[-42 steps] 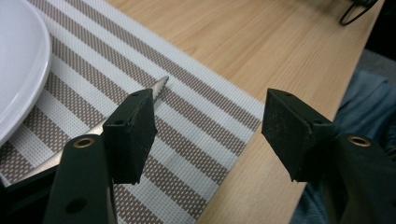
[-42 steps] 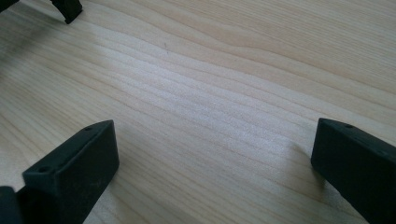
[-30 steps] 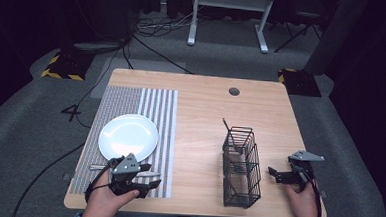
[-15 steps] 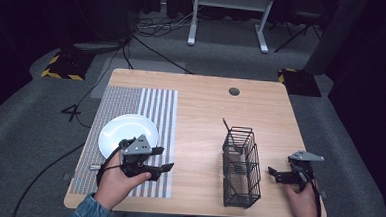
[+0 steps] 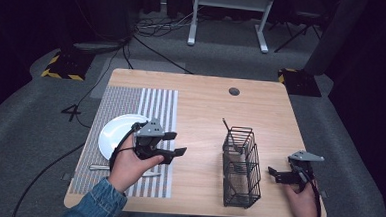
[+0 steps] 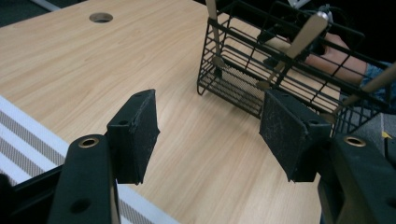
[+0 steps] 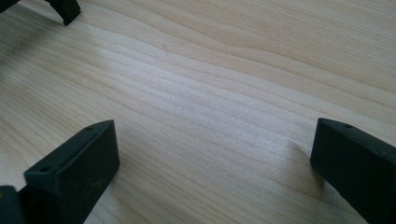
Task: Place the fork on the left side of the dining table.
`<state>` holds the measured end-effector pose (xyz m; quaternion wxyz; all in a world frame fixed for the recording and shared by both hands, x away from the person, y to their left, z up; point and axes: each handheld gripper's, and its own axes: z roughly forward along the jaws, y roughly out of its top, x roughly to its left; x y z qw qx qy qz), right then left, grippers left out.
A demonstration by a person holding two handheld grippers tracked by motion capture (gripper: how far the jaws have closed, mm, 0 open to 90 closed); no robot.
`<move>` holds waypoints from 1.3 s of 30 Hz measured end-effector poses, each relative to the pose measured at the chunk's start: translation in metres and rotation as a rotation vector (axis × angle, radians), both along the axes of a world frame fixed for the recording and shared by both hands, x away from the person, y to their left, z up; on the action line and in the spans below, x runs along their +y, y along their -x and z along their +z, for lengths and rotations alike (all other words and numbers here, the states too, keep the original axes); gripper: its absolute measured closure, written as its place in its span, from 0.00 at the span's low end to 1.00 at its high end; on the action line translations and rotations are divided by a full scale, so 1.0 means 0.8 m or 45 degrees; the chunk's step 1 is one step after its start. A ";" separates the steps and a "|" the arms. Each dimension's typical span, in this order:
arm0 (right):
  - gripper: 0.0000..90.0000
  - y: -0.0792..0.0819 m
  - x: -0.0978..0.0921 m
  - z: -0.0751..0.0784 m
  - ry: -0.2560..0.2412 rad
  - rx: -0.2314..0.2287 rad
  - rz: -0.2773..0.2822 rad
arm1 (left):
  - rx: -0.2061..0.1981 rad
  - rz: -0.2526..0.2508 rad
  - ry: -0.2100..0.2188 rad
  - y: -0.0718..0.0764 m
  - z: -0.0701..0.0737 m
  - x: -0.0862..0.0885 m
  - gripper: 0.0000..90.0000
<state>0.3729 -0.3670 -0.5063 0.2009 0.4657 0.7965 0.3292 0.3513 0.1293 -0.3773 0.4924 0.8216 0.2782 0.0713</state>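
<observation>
1. I see a light wooden table on grey carpet, with dark surroundings behind it; cables trail across the floor and a white frame stand sits at the back.
2. A striped placemat covers the table's left part, under and behind my left gripper. A round cable hole lies far ahead, between the two grippers.
3. My left gripper is held above the mat's right edge, jaws spread wide with nothing between them; in the left gripper view I look past its pads to bare wood.
4. A white plate lies just behind and left of that gripper, partly covered by my hand. A piece of cutlery lies on the mat beside that hand; I cannot tell what kind.
5. A black wire basket stands between the grippers, near my right gripper. In the left gripper view it lies ahead and to the right, holding wooden-handled utensils; their heads are cut off or hidden by the wires.
6. My right gripper rests low at the table's right edge, jaws parted and empty, over plain wood grain in the right gripper view. A dark shape at that view's top left is cut off.
</observation>
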 end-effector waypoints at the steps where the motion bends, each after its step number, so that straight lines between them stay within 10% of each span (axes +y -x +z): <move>1: 0.01 0.000 0.000 0.000 -0.001 0.001 0.000 | -0.004 -0.005 -0.004 -0.002 0.001 -0.002 0.41; 39: 0.02 0.001 0.000 0.000 -0.002 -0.001 0.003 | -0.009 -0.033 0.056 -0.067 0.014 -0.102 0.46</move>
